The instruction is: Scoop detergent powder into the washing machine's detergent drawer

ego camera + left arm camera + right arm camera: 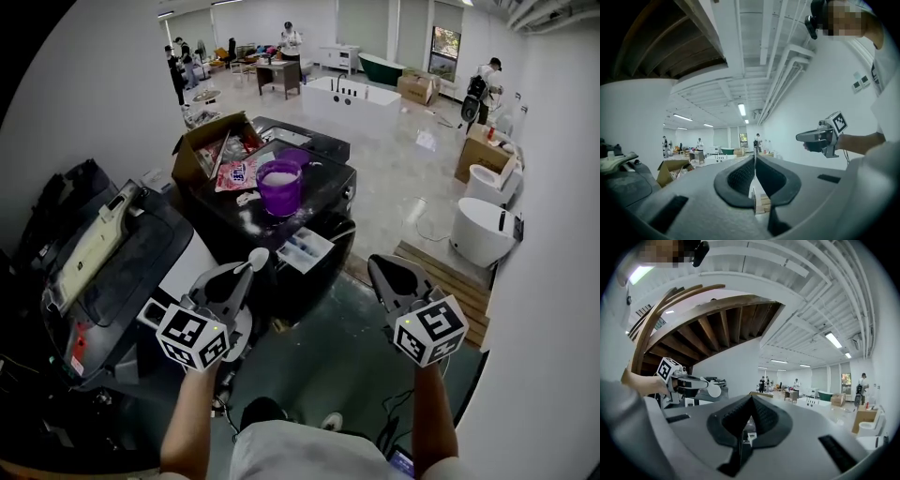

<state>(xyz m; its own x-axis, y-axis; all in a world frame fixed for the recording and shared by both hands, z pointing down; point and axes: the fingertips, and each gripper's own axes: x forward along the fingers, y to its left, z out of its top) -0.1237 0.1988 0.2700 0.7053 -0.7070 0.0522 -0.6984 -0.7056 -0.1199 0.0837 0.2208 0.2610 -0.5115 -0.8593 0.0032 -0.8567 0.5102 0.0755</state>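
- Head view: two tongs; left tongs (247,274) clench one white scoop (257,259); right tongs (375,262) closed, empty.
- Ahead of both: one purple tub (279,189), one open drawer (306,250).

My left claw (242,277) and right claw (382,267) show grey and near-black, each carrying a cube (192,336) of black-and-white square markers. The scoop (257,259) in the left one is white. I see a translucent purple tub (279,190) with white powder (278,173), a glossy black washing machine (328,173), its drawer (305,251) white, and a brown cardboard box (199,141) holding a red-and-white packet (237,175). The floor (337,356) under me is dark teal.
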